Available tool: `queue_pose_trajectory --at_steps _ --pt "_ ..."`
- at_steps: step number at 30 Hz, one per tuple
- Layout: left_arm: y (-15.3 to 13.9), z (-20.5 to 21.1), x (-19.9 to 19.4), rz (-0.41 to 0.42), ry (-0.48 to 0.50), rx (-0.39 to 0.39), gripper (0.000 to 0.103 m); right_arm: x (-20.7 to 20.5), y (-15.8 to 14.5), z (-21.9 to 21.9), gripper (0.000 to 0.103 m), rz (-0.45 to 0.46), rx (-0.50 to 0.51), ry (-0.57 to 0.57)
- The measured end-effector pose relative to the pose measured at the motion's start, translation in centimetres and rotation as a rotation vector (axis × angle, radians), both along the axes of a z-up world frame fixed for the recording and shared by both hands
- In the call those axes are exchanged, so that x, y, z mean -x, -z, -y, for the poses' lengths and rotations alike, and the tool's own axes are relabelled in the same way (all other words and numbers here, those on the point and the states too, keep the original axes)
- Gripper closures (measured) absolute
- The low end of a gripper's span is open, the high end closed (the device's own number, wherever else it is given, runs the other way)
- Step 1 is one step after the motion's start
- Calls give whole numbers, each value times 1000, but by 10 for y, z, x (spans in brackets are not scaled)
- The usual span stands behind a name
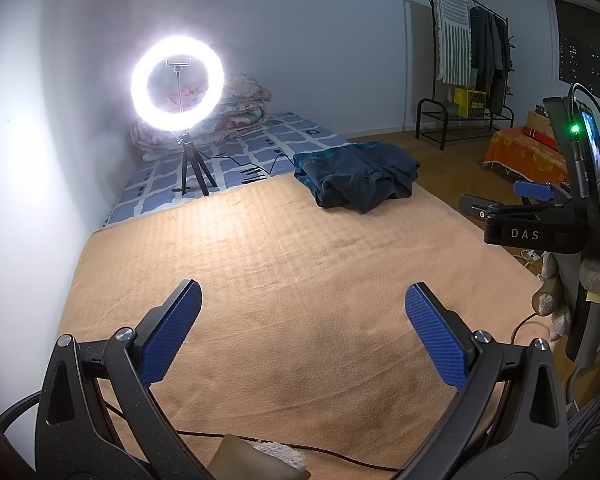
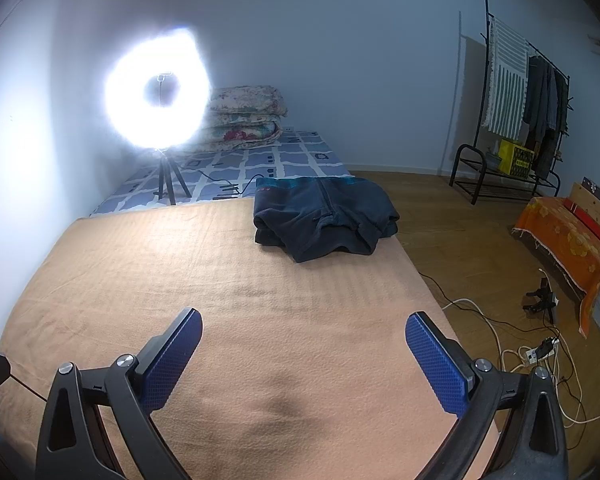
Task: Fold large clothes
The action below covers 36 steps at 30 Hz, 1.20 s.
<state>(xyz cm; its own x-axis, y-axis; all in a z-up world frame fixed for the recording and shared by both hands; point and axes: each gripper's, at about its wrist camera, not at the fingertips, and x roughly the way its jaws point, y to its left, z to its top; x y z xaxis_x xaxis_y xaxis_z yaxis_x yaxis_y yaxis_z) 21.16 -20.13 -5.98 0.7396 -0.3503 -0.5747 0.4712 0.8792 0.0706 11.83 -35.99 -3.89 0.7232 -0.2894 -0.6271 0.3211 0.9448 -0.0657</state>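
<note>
Nearest the lens, wide-spread blue pads of the left gripper, holding nothing, above the tan blanket. Same with the right gripper: jaws fully apart, empty, over the near end of that blanket.

Far across the bed, a dark blue garment, lying on the blanket's far right corner, folded into a thick bundle with a teal strip along its back edge. Well apart from both grippers. Looks already folded, so perhaps done, or perhaps waiting for a fresh piece.

Possible trouble: bundle close to the right edge of the bed, so a clumsy nudge could tip it onto the wooden floor. Thick soft layers likely to slump open if pinched by only the top fold. Black cable trailing just beside the garment, liable to snag a finger on a reach.

Round about: glaring ring light on a small tripod at the far left, washing out that corner; stacked quilts behind it; clothes rack by the far wall; white cords loose on the floor to the right. Nothing between grippers and garment.
</note>
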Motion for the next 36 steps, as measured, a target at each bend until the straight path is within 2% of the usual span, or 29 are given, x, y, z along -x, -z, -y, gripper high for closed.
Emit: queue_pose_trajectory --at_steps 36 --pt "-4 -3 2 -11 -17 17 0 -1 5 1 0 -13 3 0"
